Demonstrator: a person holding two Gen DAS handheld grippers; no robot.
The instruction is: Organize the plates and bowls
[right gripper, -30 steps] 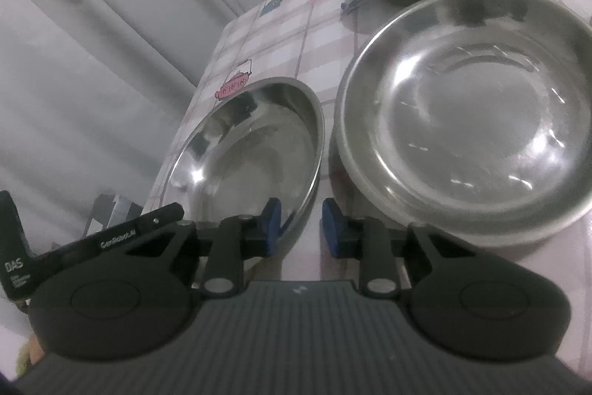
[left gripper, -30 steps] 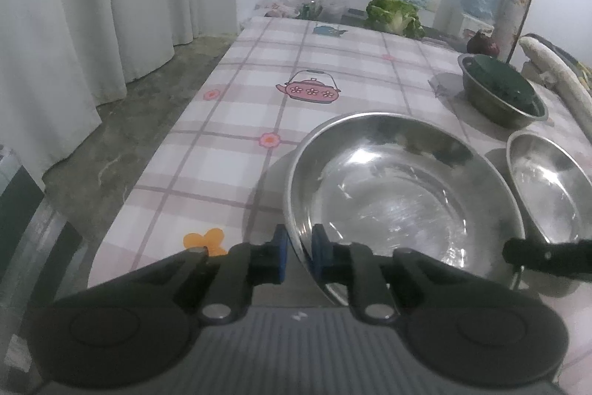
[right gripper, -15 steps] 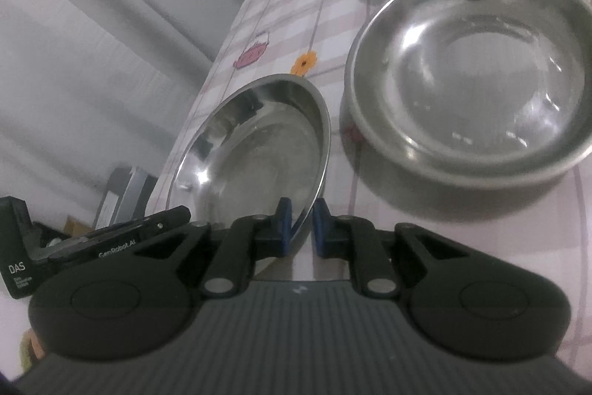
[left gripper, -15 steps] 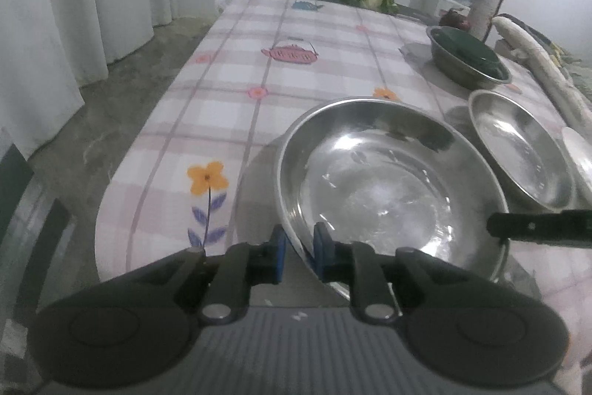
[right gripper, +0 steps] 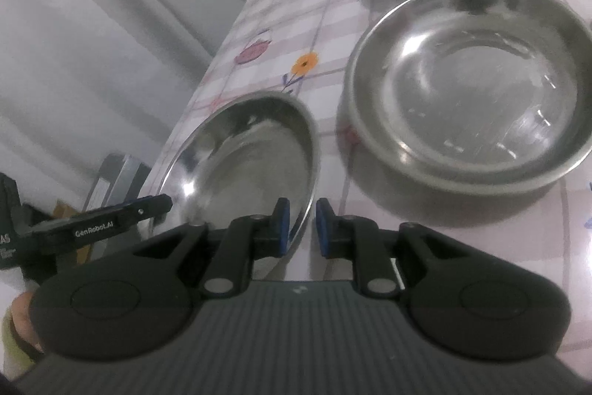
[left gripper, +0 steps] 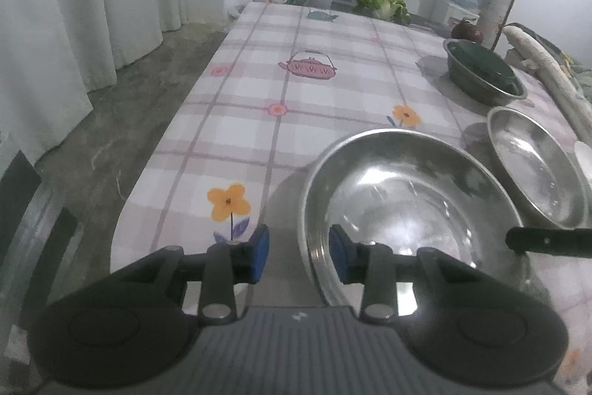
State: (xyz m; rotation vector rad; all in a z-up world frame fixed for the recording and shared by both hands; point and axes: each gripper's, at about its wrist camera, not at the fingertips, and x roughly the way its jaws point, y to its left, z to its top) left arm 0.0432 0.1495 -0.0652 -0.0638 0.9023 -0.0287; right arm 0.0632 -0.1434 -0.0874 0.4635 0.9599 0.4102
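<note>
Landmark: near bowl (left gripper: 407, 210), steel, empty. It looks set down on the surface (left gripper: 259, 136), close to that surface's near-left corner.

Left of it: left hand-held gripper (left gripper: 299, 256) straddles the bowl's left rim, one pad outside and one inside. The jaws have just been opening and now stand partly apart. Neither pad presses the rim, so there is no grip.

Right of it: right hand-held gripper (right gripper: 300, 228) straddles the bowl's opposite rim. The jaws are nearly closed but have just eased apart a little. The rim sits against the inner pad with a sliver of gap to the other, so I read it as let go, or close to it.

Further right: second bowl (left gripper: 536, 173) is just beside the near bowl, not touching. The far bowl (left gripper: 481, 80), with something dark green in it, lies beyond that, well apart.

Step, my read: release after a two-handed placement. Next, back both grippers off the rim without dragging it, then pick the next piece to nest. I can't rank the bowl sizes through the fisheye.

Room: there is open cloth beyond and to the left of the near bowl. The surface edge and floor are close on its left and near side, so withdraw up and back, not sideways.
</note>
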